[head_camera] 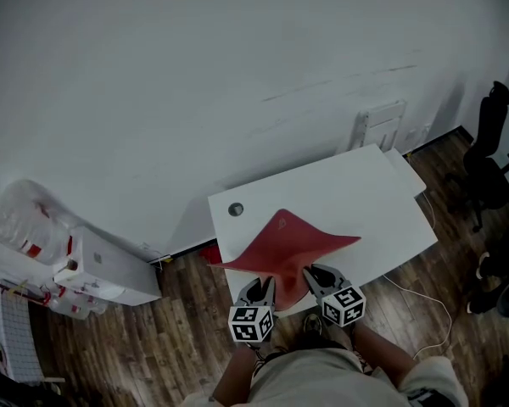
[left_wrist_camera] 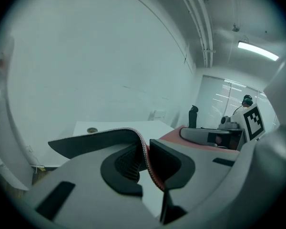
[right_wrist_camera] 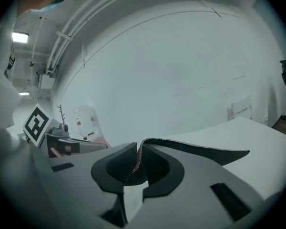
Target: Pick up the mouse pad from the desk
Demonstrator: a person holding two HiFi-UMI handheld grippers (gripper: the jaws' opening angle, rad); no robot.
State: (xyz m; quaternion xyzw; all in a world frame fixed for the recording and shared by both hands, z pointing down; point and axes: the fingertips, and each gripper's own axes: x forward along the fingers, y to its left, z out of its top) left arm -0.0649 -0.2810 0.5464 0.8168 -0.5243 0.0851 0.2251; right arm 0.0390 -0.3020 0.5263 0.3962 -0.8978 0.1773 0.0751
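A red mouse pad (head_camera: 284, 242) with a black underside hangs lifted above the white desk (head_camera: 365, 193), its near edge pinched by both grippers and its far corners drooping. My left gripper (head_camera: 263, 289) is shut on the pad's near-left edge; in the left gripper view the pad (left_wrist_camera: 93, 141) bends out from between the jaws (left_wrist_camera: 144, 160). My right gripper (head_camera: 316, 279) is shut on the near-right edge; in the right gripper view the pad's stitched edge (right_wrist_camera: 195, 148) runs out of the jaws (right_wrist_camera: 136, 163) to the right.
A round grey cable grommet (head_camera: 235, 209) sits at the desk's far left corner. A black office chair (head_camera: 490, 164) stands at the right on the wood floor. A water dispenser with a bottle (head_camera: 34, 227) is at the left by the wall. A white cable (head_camera: 428, 303) lies on the floor.
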